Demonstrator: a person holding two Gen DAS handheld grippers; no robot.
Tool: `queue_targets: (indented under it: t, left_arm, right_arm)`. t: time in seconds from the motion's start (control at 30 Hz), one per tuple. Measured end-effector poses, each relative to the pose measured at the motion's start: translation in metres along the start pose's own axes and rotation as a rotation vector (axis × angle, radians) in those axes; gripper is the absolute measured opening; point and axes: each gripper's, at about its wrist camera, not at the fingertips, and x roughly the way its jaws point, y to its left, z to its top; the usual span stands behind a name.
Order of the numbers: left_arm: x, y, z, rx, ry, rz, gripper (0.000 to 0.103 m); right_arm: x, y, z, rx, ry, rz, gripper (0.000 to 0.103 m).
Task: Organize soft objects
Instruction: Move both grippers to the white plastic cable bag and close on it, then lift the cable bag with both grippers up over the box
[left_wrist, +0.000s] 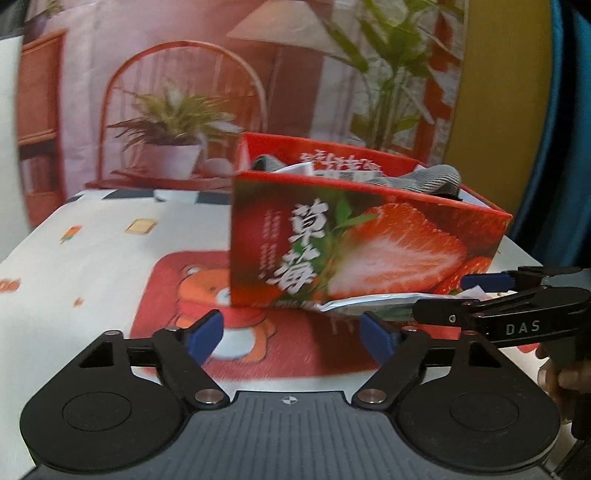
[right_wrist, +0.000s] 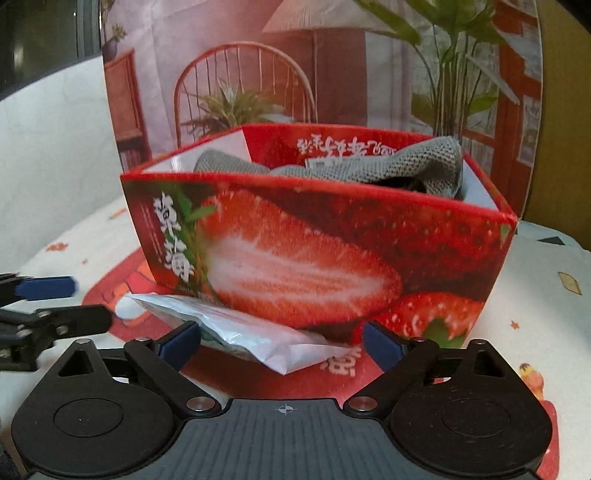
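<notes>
A red strawberry-print box stands on the table. A grey knitted cloth lies inside it and rises above the rim. A crumpled silver-white soft packet rests on the table against the box's front. My right gripper is open around the near end of that packet, its pads not pressing it. My left gripper is open and empty, just left of the packet. Each gripper shows in the other's view: the right gripper and the left gripper.
The table carries a white cloth with a red bear print under the box. A printed backdrop of a chair and plants hangs behind the table. A person's hand holds the right gripper at the right edge.
</notes>
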Motion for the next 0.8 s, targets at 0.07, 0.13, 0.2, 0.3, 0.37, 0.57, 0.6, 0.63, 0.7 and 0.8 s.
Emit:
queue_targets:
  t: [0.07,0.13,0.2,0.3,0.37,0.57,0.6,0.63,0.7,0.8]
  left_arm:
    - [0.009,-0.002,0.002,0.028,0.004,-0.013,0.079]
    - [0.017,-0.004,0.005,0.043,0.006,-0.028,0.078]
    - [0.023,-0.005,0.008,0.05,0.004,-0.057,0.077]
    - [0.033,-0.009,0.012,0.084,0.005,-0.097,0.075]
    - [0.04,-0.01,0.015,0.105,0.011,-0.12,0.072]
    - [0.058,-0.012,0.023,0.111,0.028,-0.171,0.056]
    - [0.06,-0.013,0.023,0.109,0.031,-0.177,0.055]
    - [0.063,-0.013,0.024,0.106,0.032,-0.182,0.055]
    - [0.067,-0.013,0.023,0.102,0.037,-0.187,0.055]
    - [0.073,-0.014,0.022,0.098,0.047,-0.195,0.055]
  right_arm:
    - [-0.003,-0.001,0.001,-0.003,-0.023,0.006,0.083]
    - [-0.005,-0.002,0.003,-0.015,-0.047,0.002,0.08]
    - [-0.006,-0.005,0.005,-0.008,-0.067,0.004,0.077]
    - [-0.008,-0.013,0.008,0.028,-0.089,0.022,0.077]
    - [-0.009,-0.017,0.009,0.043,-0.097,0.035,0.077]
    - [-0.007,-0.022,0.007,0.036,-0.106,0.061,0.076]
    - [-0.006,-0.022,0.006,0.032,-0.102,0.065,0.076]
    - [-0.005,-0.023,0.006,0.028,-0.098,0.069,0.076]
    - [-0.001,-0.024,0.005,0.018,-0.086,0.076,0.076]
    - [0.006,-0.022,0.003,0.001,-0.073,0.072,0.074]
